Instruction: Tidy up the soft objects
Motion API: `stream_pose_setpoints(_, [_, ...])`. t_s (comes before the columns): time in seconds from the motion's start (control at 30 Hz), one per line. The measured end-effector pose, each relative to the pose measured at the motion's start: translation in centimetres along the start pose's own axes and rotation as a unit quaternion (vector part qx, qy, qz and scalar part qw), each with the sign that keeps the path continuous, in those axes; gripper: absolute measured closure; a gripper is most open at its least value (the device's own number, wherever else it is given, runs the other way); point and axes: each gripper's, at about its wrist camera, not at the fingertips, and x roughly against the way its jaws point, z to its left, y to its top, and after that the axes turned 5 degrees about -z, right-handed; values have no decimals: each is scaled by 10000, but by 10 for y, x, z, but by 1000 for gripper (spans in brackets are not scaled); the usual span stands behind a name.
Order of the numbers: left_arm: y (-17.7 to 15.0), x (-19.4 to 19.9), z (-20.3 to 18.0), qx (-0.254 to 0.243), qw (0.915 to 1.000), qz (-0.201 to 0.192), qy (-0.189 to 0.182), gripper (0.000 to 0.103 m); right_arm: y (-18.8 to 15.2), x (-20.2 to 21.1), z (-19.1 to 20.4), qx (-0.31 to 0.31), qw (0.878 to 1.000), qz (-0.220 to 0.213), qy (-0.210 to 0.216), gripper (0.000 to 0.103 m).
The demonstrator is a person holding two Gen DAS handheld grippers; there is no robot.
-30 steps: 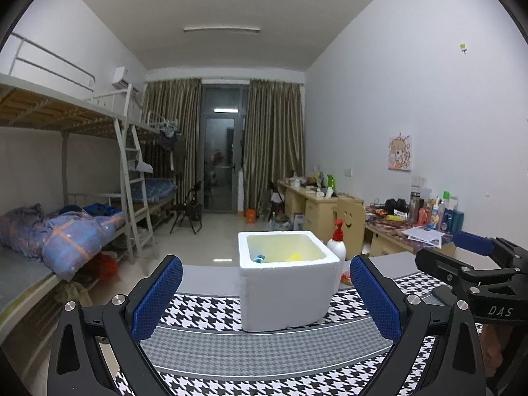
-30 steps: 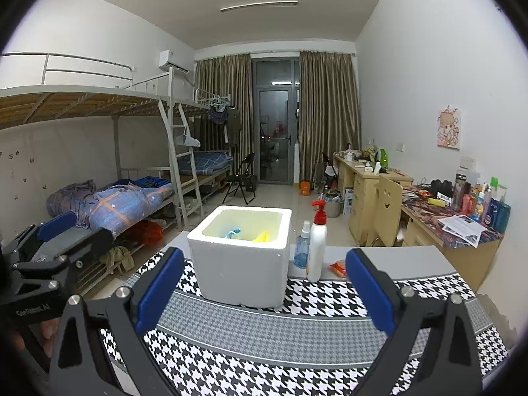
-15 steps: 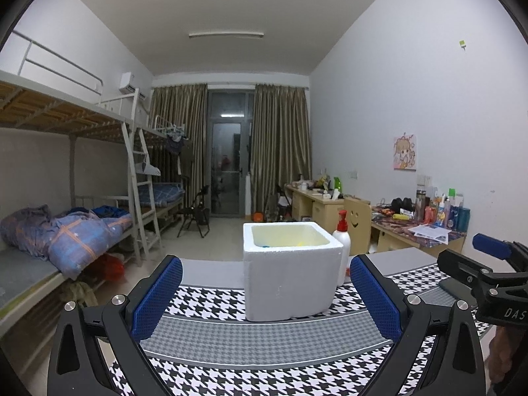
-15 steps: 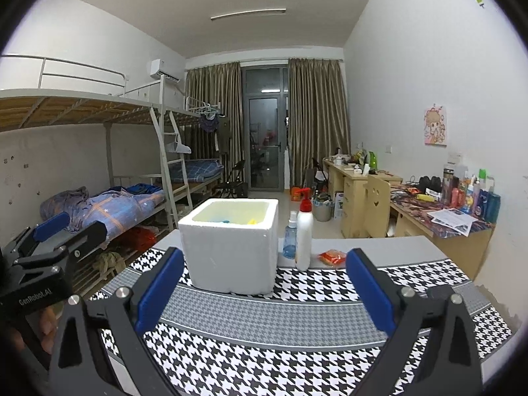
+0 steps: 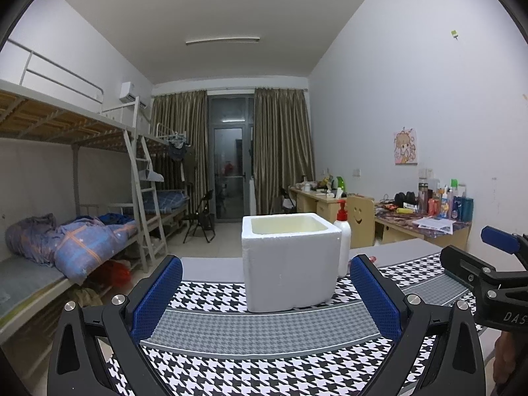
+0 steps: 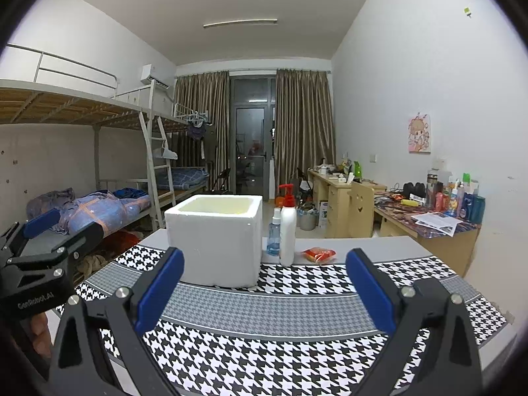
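The white foam box (image 5: 290, 262) stands upright on the houndstooth tablecloth (image 5: 264, 373), its open mouth facing the ceiling, and I take it as the bin the soft objects belong in; from this low angle I see only the yellowish inner wall near the rim, so I cannot tell what lies inside. It is close to a cube, with no clear long axis, and in the left view one corner is turned a little toward me, so I see two of its walls. No soft object shows loose on the cloth in either view. Just right of the box, at its far side, a white pump bottle (image 6: 287, 236) with a red head stands upright, a small clear blue spray bottle (image 6: 273, 235) beside it, and a red snack packet (image 6: 318, 254) lies flat farther right; they look parked out of my working lane, I judge. My left gripper (image 5: 265, 297) hovers near the table's near edge, fingers spread wide and holding nothing, framing the box. My right gripper (image 6: 264, 290) hangs to the right, equally wide and empty, the box ahead and slightly left of it. Both sit low and level, ready to reach, I'd say. Beyond are bunk beds (image 5: 66, 178) on the left and cluttered desks (image 6: 429, 217) on the right.
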Motion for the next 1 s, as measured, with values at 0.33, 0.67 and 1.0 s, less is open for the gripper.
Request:
stream_pose_setpoints(0.33, [-15,-1,1,-4,9999,105,92,1,-8,2,-3,-78,9999,39,-64,3])
stream_pose_setpoints(0.67, [-23,1,5,6,9997,210,126,1,-17,4,-3,-128,9998,102,-89,3])
stream_pose_setpoints(1.0, [-24,0,5,26,9997,223,59,1,-20,2,-2,-122,9998,171,-70,3])
